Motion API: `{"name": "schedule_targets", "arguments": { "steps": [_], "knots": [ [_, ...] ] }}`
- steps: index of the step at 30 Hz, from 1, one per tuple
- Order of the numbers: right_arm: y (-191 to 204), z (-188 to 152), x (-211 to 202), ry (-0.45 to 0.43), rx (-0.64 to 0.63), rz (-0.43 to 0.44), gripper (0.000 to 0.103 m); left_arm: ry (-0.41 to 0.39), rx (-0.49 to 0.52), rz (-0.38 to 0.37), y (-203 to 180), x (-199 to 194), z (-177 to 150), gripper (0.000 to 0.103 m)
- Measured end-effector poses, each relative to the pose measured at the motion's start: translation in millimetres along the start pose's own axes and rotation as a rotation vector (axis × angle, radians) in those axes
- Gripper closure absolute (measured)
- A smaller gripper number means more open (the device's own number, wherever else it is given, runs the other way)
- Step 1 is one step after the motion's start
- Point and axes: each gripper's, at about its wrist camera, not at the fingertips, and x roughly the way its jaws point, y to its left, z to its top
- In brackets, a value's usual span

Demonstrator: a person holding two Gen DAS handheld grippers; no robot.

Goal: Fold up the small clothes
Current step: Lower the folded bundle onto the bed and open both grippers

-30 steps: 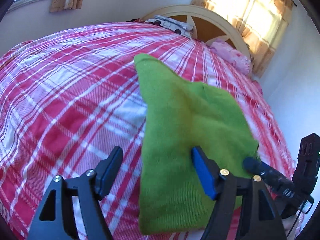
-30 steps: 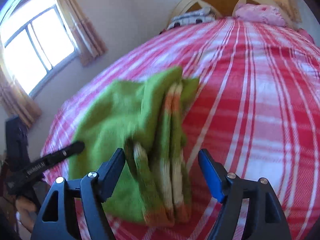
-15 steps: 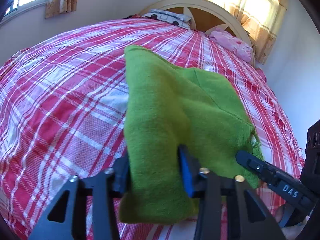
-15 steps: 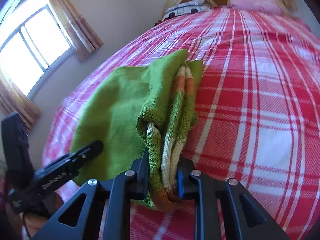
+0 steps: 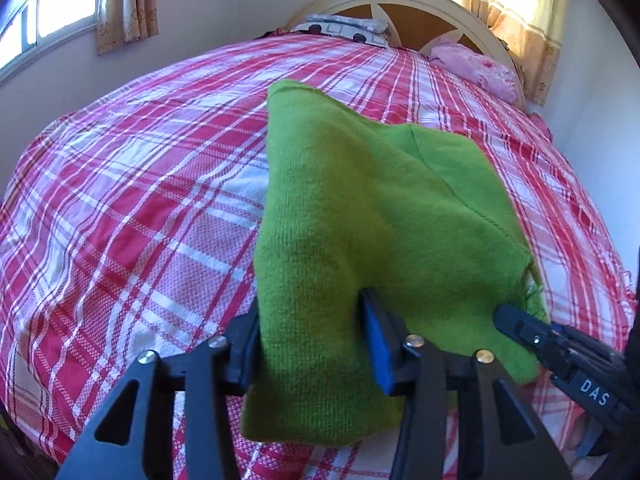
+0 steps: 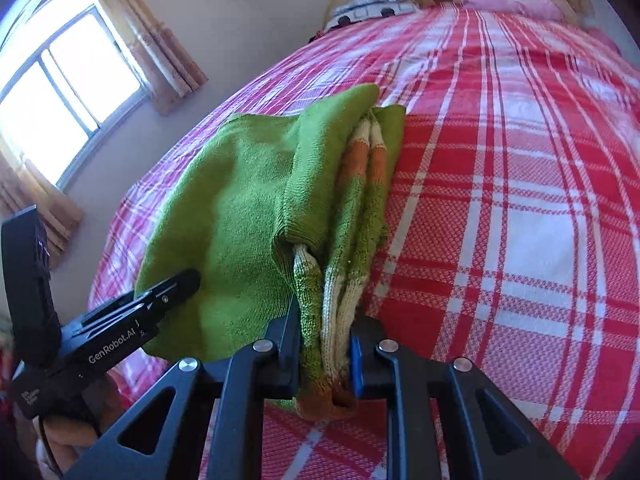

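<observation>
Green sweater (image 5: 360, 216) lying folded on the plaid bed (image 5: 132, 208). Left gripper (image 5: 310, 344) opening, sweater's near edge between its jaws. Right gripper (image 6: 325, 350) clamped on the striped cuff end (image 6: 332, 320).

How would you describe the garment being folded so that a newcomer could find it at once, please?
Start from the bed with the red-and-white plaid cover. Near its foot end lies the green knitted garment, the only clothing on the cover. Its solid bright green, with cream and orange striped cuffs on one side, sets it apart from the pink pillow at the headboard.
</observation>
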Motion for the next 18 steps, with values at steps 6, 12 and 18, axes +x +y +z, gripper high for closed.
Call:
{"name": "schedule_targets", "arguments": {
  "steps": [6,12,18],
  "knots": [
    [11,-9,-10,-0.031,-0.074,-0.080,0.075,-0.036,-0.010,0.010,4,-10,-9,0.047],
    [20,-23,-42,-0.131,-0.100,-0.157,0.066,-0.067,0.012,0.026,2,-28,-20,0.046],
    [38,-33,-74,-0.236,-0.121,-0.220,0.039,-0.112,-0.003,0.018,3,-57,-35,0.026]
  ]
}}
